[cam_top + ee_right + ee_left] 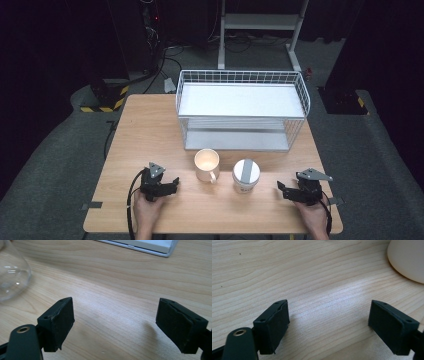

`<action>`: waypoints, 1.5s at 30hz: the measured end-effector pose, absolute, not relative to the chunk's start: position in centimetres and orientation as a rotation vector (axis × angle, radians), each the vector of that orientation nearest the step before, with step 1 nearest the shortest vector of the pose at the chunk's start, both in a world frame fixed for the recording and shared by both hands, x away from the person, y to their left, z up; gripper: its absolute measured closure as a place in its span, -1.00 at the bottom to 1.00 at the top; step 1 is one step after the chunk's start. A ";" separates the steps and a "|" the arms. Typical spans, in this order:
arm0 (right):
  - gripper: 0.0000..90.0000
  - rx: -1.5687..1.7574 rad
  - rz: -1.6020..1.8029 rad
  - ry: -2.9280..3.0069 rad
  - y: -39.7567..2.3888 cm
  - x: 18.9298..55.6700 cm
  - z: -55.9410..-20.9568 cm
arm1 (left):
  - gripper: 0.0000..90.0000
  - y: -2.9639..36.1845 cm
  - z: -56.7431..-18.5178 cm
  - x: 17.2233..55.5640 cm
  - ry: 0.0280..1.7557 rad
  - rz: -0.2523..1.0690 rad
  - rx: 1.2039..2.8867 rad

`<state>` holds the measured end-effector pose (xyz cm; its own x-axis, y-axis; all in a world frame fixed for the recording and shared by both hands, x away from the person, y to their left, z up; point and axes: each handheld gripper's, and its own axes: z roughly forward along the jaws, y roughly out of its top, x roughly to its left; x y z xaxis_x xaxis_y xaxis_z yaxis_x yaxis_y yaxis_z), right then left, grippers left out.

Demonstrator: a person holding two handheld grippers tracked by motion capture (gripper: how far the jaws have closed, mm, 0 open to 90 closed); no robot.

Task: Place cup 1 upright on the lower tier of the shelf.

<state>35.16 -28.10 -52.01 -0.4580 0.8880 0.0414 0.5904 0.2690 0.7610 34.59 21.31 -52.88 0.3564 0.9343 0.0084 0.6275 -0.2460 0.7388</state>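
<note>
Quick count of what was on the table (150, 130): one cream mug (206, 164) with a handle, one clear cup (246, 175) with a grey-striped white lid, and one white wire rack (242, 109) with two shelves. Two black grippers too, a left gripper (175, 183) and a right gripper (280, 188), one per hand, so two hands.

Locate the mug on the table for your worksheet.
In the high view the mug stands near the table's middle, just in front of the wire rack, left of the lidded cup and right of the left gripper.
</note>
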 end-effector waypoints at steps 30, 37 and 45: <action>-0.78 1.033 1.287 2.277 -23.3 32.4 -51.0 | -0.61 21.4 -52.8 34.6 1.360 0.611 1.977; -0.78 1.014 1.310 2.294 -22.0 32.7 -50.8 | -0.61 21.4 -52.8 34.6 1.361 0.612 1.976; -0.78 0.966 1.334 2.295 -20.9 32.9 -50.6 | -0.61 21.4 -52.9 34.6 1.362 0.612 1.973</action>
